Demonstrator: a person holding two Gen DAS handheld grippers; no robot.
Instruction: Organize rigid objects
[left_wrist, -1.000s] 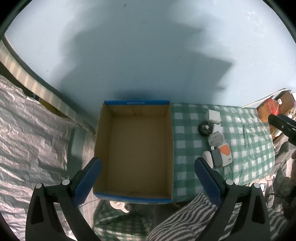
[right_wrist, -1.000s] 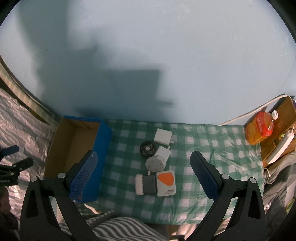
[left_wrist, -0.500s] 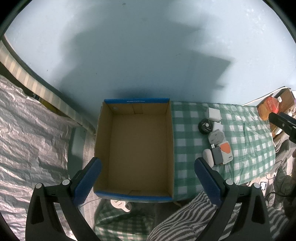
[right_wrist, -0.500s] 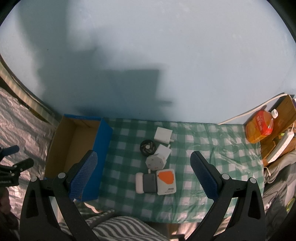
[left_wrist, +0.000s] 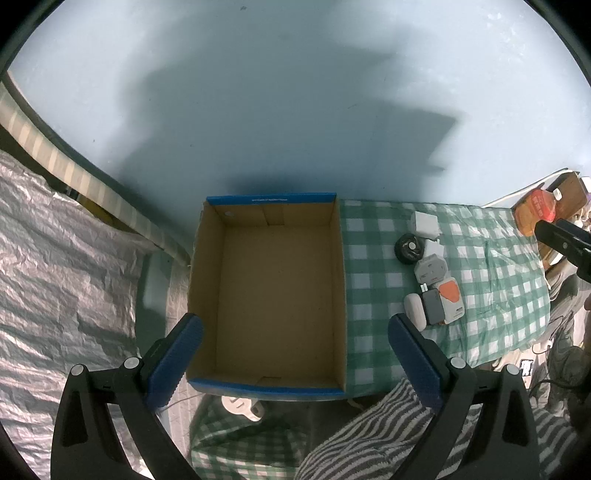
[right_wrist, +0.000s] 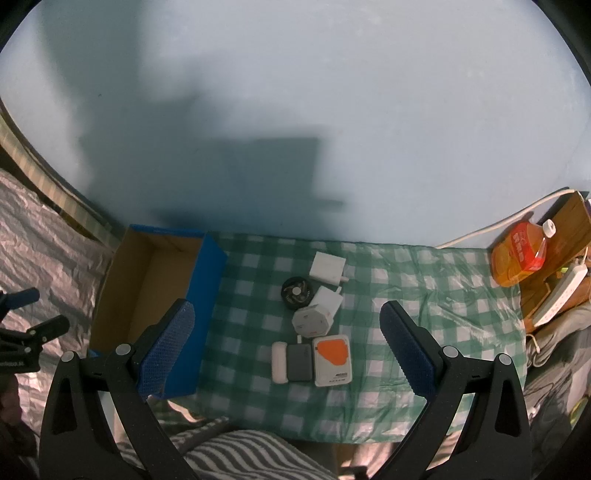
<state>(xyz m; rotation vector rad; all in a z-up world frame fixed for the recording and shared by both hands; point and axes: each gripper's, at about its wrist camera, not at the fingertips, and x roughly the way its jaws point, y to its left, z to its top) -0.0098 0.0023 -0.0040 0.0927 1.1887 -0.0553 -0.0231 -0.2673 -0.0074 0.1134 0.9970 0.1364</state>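
Note:
An open cardboard box (left_wrist: 273, 295) with a blue rim stands empty on the left of a green checked cloth (left_wrist: 376, 280); it also shows in the right wrist view (right_wrist: 147, 288). Right of it lies a cluster of small devices: a white charger cube (right_wrist: 328, 267), a black round fan (right_wrist: 296, 291), a white travel plug (right_wrist: 312, 317), a grey block (right_wrist: 299, 362), a white block (right_wrist: 279, 362) and a white-orange box (right_wrist: 331, 360). My left gripper (left_wrist: 291, 350) is open and empty above the box. My right gripper (right_wrist: 284, 339) is open and empty above the cluster.
An orange drink bottle (right_wrist: 521, 254), a white power strip (right_wrist: 561, 291) and a white cable (right_wrist: 509, 221) sit at the far right. Silver crinkled sheeting (left_wrist: 55, 277) lies left of the box. A striped grey cloth (right_wrist: 236, 458) is at the near edge.
Both grippers have barely shifted; the scene sits slightly lower in the left wrist view. Nothing was grasped or moved.

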